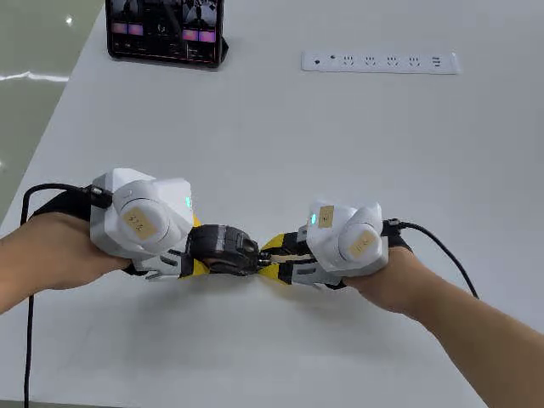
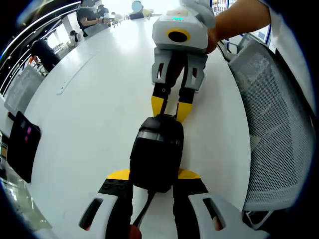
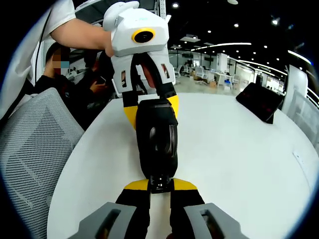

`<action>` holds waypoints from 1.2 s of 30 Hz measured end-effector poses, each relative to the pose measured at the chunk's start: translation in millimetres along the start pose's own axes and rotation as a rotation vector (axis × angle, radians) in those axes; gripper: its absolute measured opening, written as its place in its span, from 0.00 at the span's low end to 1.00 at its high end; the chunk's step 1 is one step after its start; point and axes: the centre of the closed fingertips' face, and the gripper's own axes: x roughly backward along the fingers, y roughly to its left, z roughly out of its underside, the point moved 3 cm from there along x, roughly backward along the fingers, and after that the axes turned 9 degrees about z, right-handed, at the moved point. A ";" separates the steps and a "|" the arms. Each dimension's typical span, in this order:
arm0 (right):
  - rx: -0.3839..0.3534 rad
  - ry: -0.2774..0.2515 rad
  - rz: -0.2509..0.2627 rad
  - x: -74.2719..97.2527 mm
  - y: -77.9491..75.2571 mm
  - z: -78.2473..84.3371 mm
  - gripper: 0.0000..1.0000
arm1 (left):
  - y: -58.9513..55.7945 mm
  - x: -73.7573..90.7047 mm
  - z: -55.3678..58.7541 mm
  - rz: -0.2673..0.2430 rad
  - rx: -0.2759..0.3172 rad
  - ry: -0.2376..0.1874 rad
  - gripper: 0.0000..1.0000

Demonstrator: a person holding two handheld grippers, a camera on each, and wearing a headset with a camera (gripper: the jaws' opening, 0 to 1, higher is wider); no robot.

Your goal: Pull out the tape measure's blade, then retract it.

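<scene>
While my left gripper [image 2: 154,175] clamps the tape measure [image 1: 223,248] low over the table [image 1: 280,127] and my right gripper [image 3: 160,188] pinches the blade hook [image 3: 160,182] at its mouth, hardly anything looks drawn out — pull and retraction both remain.

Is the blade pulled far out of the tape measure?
No, the right gripper holds the blade tip right against the tape measure's mouth.

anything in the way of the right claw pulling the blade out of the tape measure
Nothing visible. The left claw holds the tape measure, the right claw grips its blade at the tip, and the power strip and tablet sit far off.
</scene>
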 end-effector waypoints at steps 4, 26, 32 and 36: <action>0.011 0.009 0.005 0.9 -0.2 0.1 0.10 | 0.4 0.2 0.6 0.005 -0.002 -0.004 0.25; 0.018 0.028 0.004 16.7 -3.8 11.0 0.10 | 0.5 -0.2 -1.4 0.004 -0.011 0.001 0.25; 0.021 0.037 0.011 21.5 -4.3 14.5 0.10 | 0.3 -0.6 -1.2 0.005 -0.013 0.000 0.25; 0.022 0.041 0.015 24.3 -4.5 15.5 0.10 | 0.3 -0.4 -0.7 0.005 -0.013 0.000 0.25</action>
